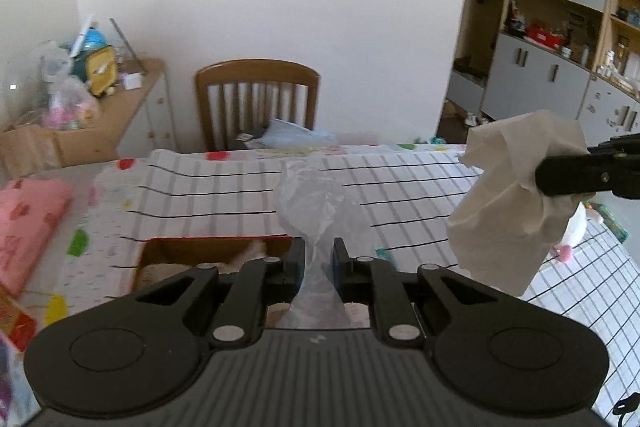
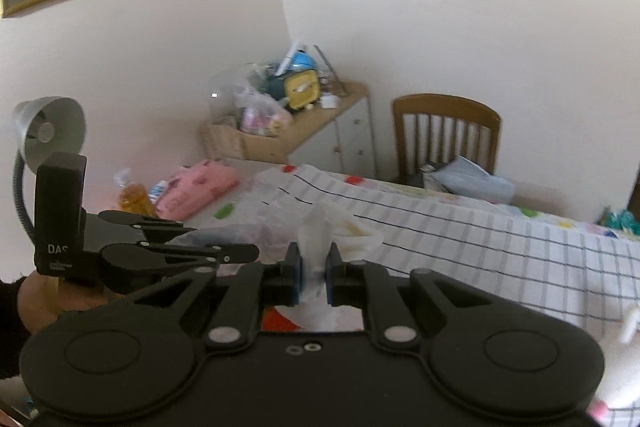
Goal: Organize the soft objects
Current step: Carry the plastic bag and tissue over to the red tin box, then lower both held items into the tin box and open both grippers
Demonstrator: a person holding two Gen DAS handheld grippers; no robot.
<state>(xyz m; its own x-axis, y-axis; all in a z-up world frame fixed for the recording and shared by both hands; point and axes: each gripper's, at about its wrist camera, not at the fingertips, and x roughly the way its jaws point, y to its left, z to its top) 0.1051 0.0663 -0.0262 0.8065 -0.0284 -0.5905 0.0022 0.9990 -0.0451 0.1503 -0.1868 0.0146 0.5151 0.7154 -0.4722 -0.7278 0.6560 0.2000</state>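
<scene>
both claws are loaded: the left claw (image 1: pixel 316 259) is clenched on a clear plastic bag (image 1: pixel 316 203), the right claw (image 2: pixel 313 273) on a crumpled tissue (image 1: pixel 516 195). both soft things hang above the surface (image 1: pixel 400 187); the cardboard box (image 1: pixel 160 259) near left looks partly filled, so stowing remains.

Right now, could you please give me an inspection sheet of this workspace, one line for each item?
Surface: table under a checked cloth, wrinkled.
Job's things: clear plastic bag and beige tissue, both lifted; cardboard box open below; pink pack lying at the table's edge.
Clutter: small white plush on the cloth.
Grippers: left gripper shut on the bag; right gripper shut on the tissue.
Cables: a black one at the corner.
Surroundings: wooden chair, loaded side cabinet, desk lamp.
</scene>
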